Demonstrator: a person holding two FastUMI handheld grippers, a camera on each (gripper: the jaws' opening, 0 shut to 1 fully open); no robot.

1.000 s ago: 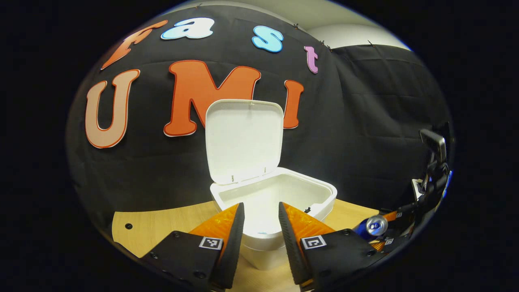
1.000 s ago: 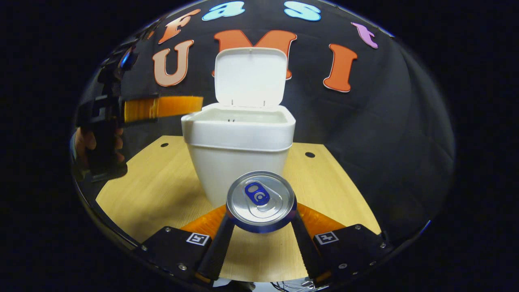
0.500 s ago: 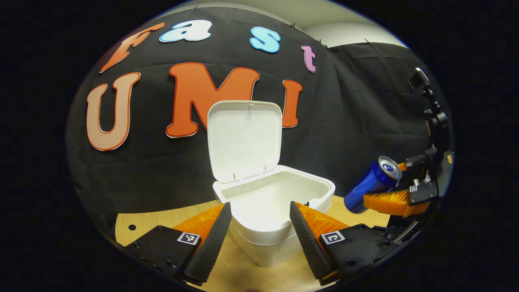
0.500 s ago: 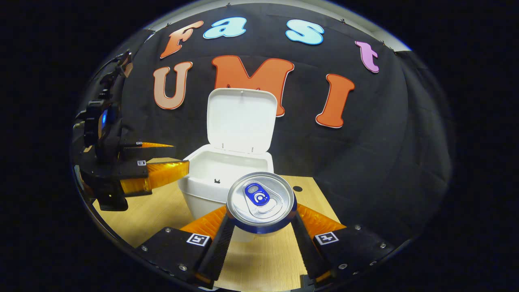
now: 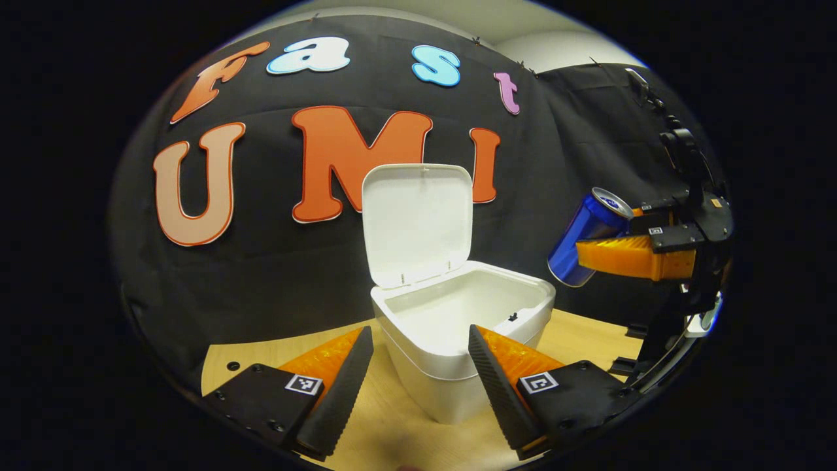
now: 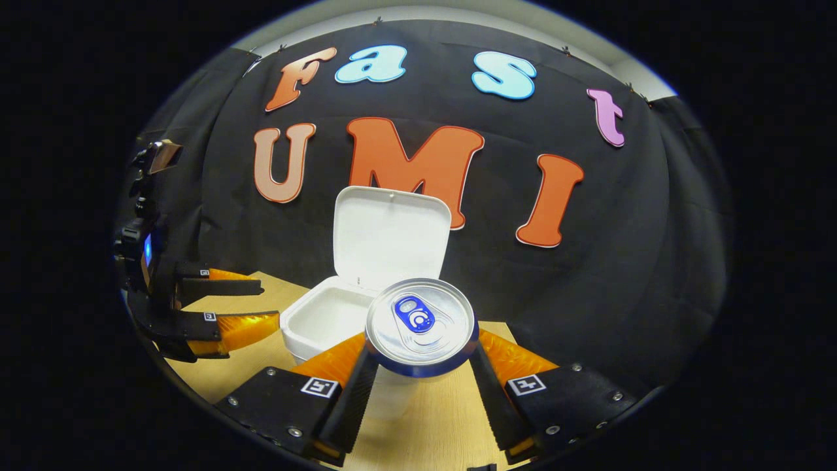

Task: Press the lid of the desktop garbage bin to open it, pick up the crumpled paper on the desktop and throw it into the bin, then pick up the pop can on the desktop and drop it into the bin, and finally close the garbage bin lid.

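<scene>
Right gripper view: my right gripper (image 6: 422,356) is clamped on the can (image 6: 420,325), both fingers pressing its sides, top end w/ pull tab facing the camera. Can is up in the air, off the table (image 6: 431,418), just near of the bin (image 6: 325,322) and slightly right of its opening.

Left gripper view: same can (image 5: 586,237) shows tilted, high at the right, above and right of the bin (image 5: 458,366) rim, not yet over the opening. My left gripper (image 5: 418,366) hangs near the bin's front, jaws apart w/ nothing between them.

Lid (image 5: 417,222) stands upright at the far edge, so the open-lid step looks done. No paper lying on the table parts I can see; prob. already inside, but the bin's interior is mostly white and I can't make out a ball in there, so that's a guess.

Progress, as I judge it: can is picked up, drop is pending. Left to do: carry it further over the opening, let go, then push the lid down shut. Roughly two-thirds through, I'd say.
</scene>
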